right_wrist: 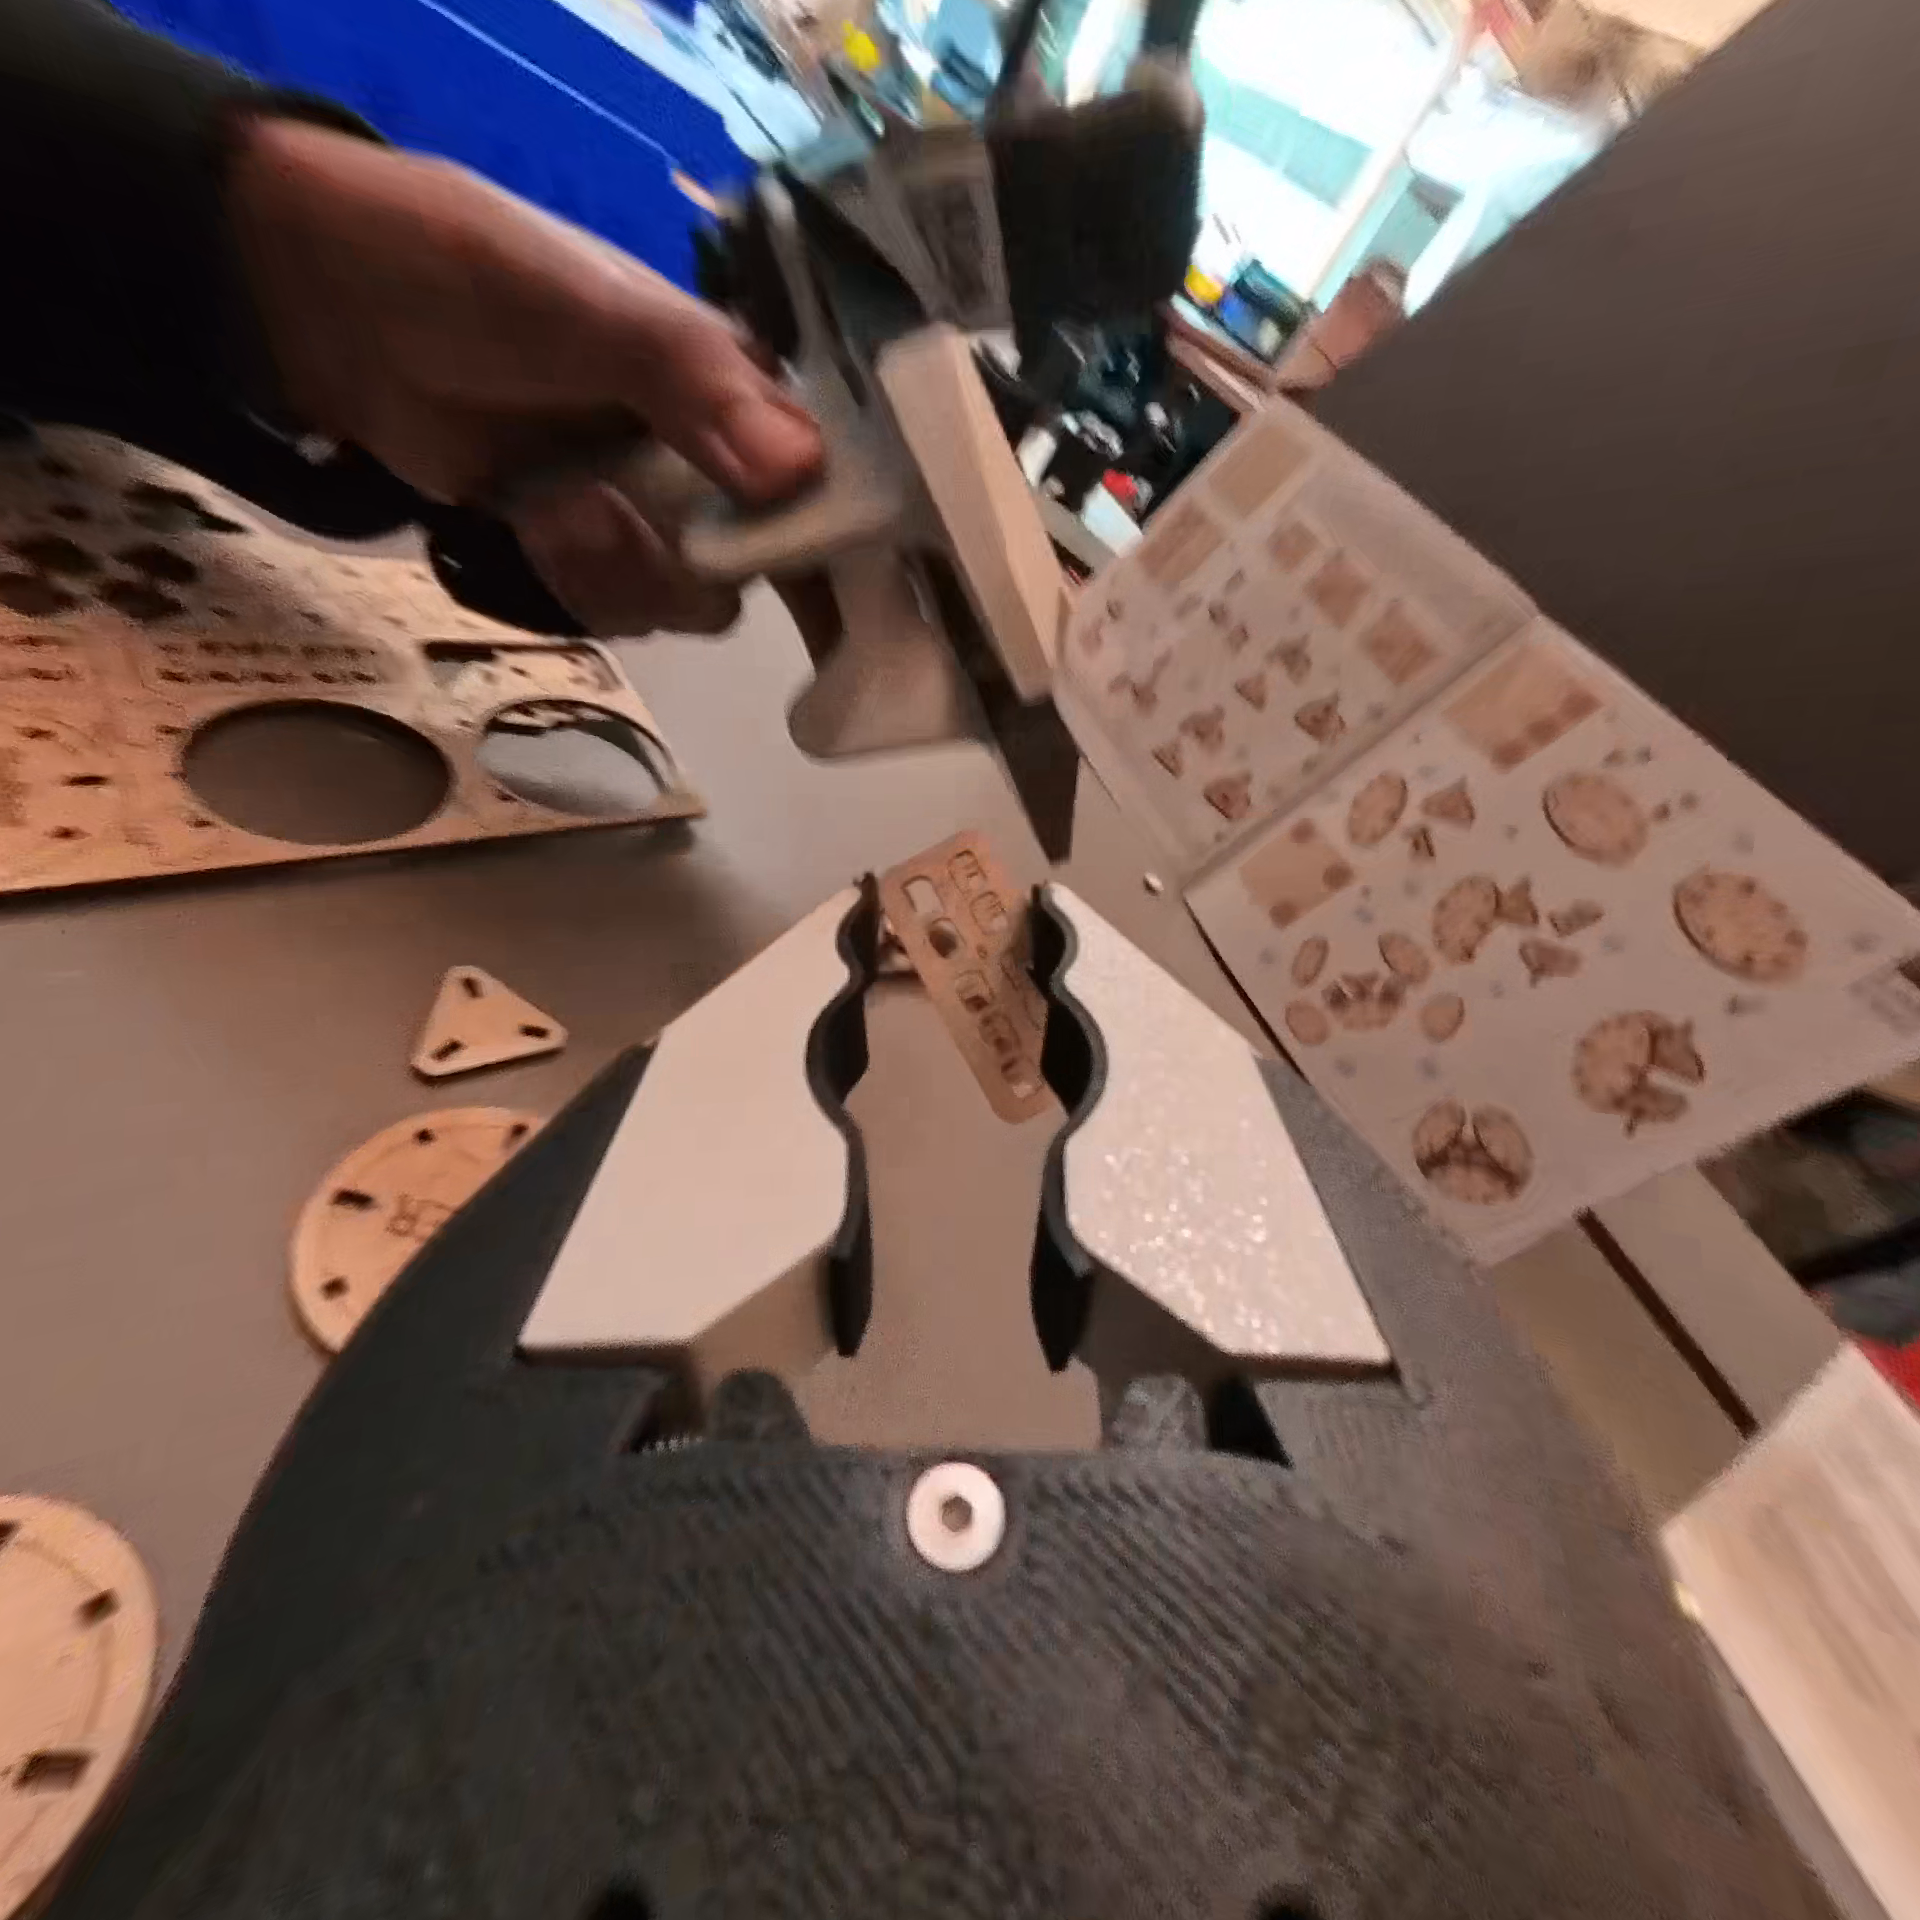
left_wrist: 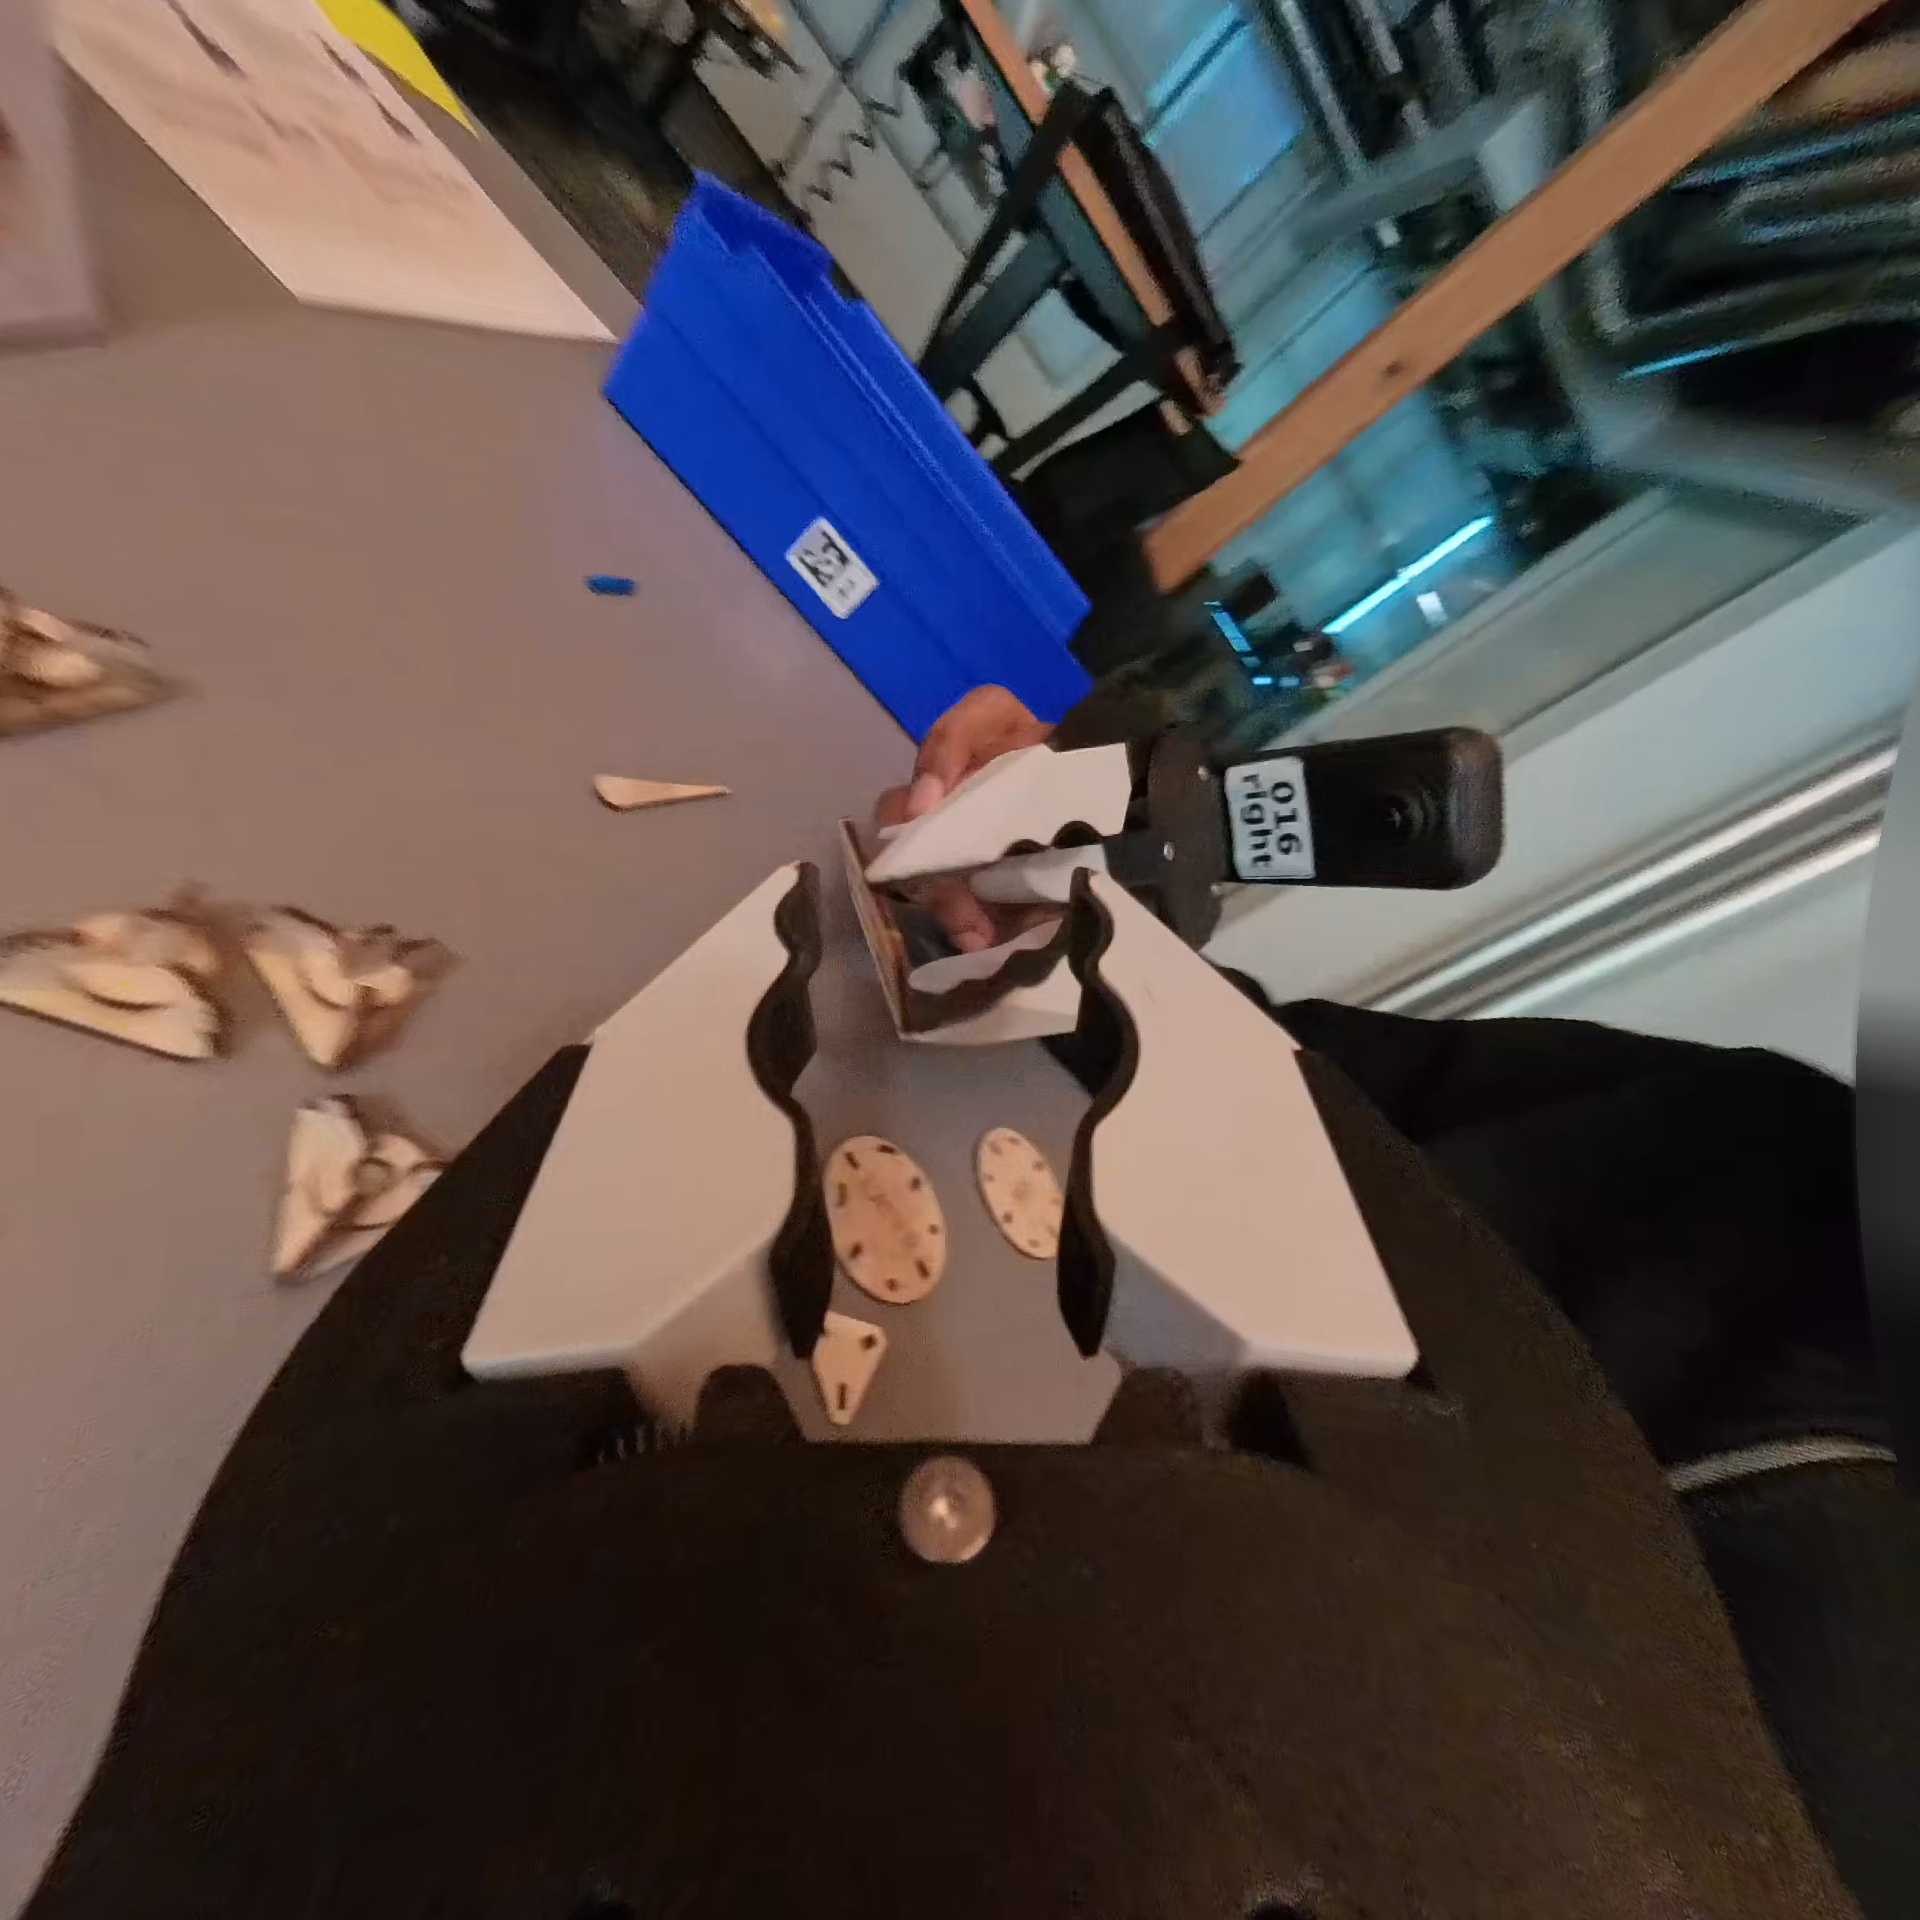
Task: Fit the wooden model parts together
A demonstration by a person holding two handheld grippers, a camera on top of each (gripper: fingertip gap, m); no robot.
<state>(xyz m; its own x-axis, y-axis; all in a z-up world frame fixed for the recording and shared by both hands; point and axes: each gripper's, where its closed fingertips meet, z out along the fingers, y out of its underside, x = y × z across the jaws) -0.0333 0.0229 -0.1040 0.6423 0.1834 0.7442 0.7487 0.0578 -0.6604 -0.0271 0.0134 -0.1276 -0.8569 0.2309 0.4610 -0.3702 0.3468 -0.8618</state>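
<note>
Here the right gripper (right_wrist: 951,925) is clamped on a thin wooden strip (right_wrist: 971,997) with small cut-outs, held tilted above the grey surface (right_wrist: 675,935). The left gripper (left_wrist: 940,914) stands apart with nothing between its pads, just beside the strip; two wooden discs (left_wrist: 883,1216) and a small triangle (left_wrist: 847,1363) lie on the surface beneath it.
</note>
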